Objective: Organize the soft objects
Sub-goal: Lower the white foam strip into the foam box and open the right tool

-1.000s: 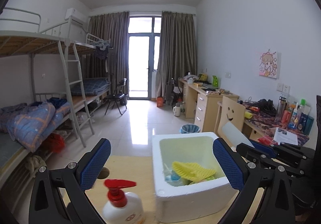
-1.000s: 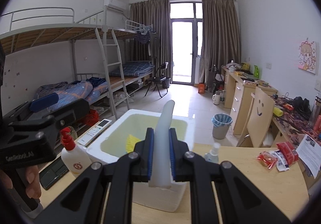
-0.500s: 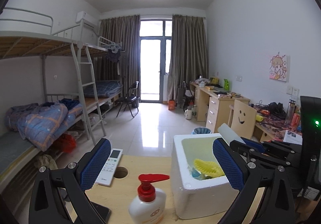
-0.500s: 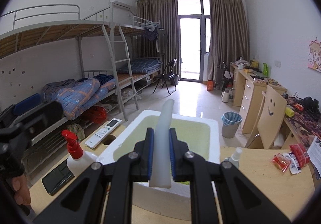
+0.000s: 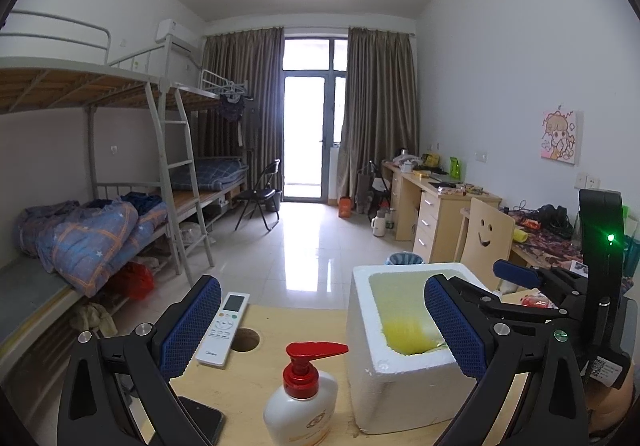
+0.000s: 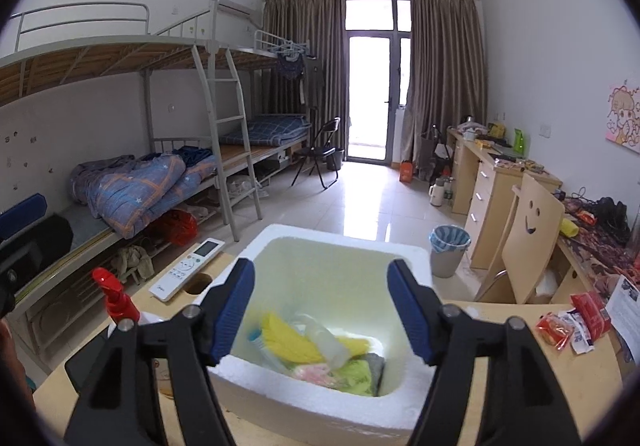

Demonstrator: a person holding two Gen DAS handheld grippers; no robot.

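Observation:
A white foam box (image 6: 344,246) stands on the wooden table (image 6: 520,366). Inside lie a white foam tube (image 6: 326,340), a yellow foam piece (image 6: 286,340) and several other soft items. My right gripper (image 6: 322,310) is open and empty, right above the box's opening. In the left wrist view the box (image 5: 376,378) is at right with the yellow piece (image 5: 404,334) inside, and the right gripper (image 5: 516,274) hangs over it. My left gripper (image 5: 320,330) is open and empty, left of the box, over the table.
A red-capped pump bottle (image 5: 302,402), a white remote (image 5: 224,324), a cable hole (image 5: 245,339) and a black phone (image 5: 204,420) lie left of the box. Red snack packets (image 6: 572,320) and a paper lie to the right. A chair (image 6: 528,230) stands behind.
My right gripper opened and let go of the white foam tube, which now lies in the box. My left gripper moved left, away from the box.

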